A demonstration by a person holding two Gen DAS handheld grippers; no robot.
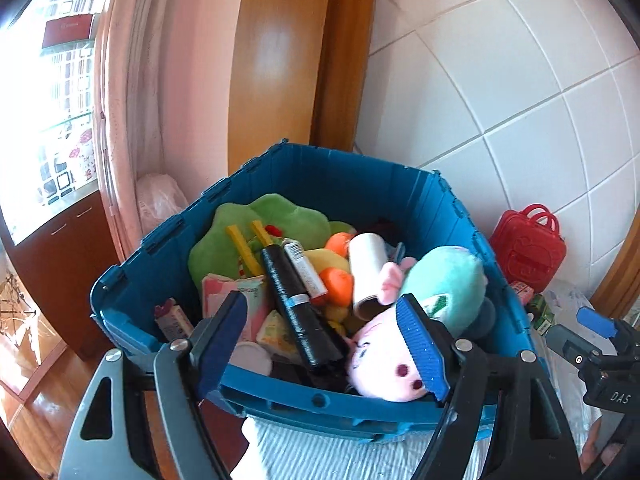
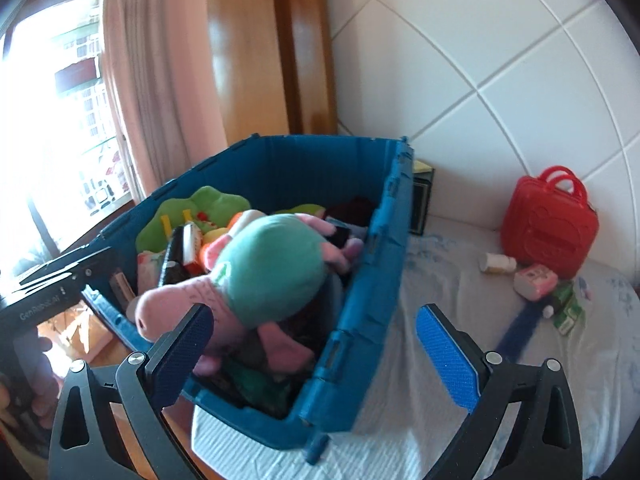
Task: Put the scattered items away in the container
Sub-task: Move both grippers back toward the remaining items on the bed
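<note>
i have the left gripper (image 1: 324,340) over the near rim of the blue crate (image 1: 360,176), its jaws apart with nothing pinched; the pink head of the plush pig (image 1: 384,360) lies just behind the right-hand pad, and i can't tell whether that pad touches it. the right gripper (image 2: 316,344) is spread wide and empty, one pad in front of the crate (image 2: 376,264) and the other over the white bedsheet (image 2: 460,280) beside it. the pig (image 2: 264,276), with its teal body and pink snout, lies on top of the pile inside the crate, toward the near right corner. under and behind it i see a green plush cushion (image 1: 256,232), a black roll (image 1: 296,308), a white tube (image 1: 368,264) and orange toys (image 1: 338,284). still out on the sheet by the tiled wall are a red toy case (image 2: 548,220), a small white bottle (image 2: 496,262), a pink box (image 2: 534,280) and a green packet (image 2: 568,308).
</note>
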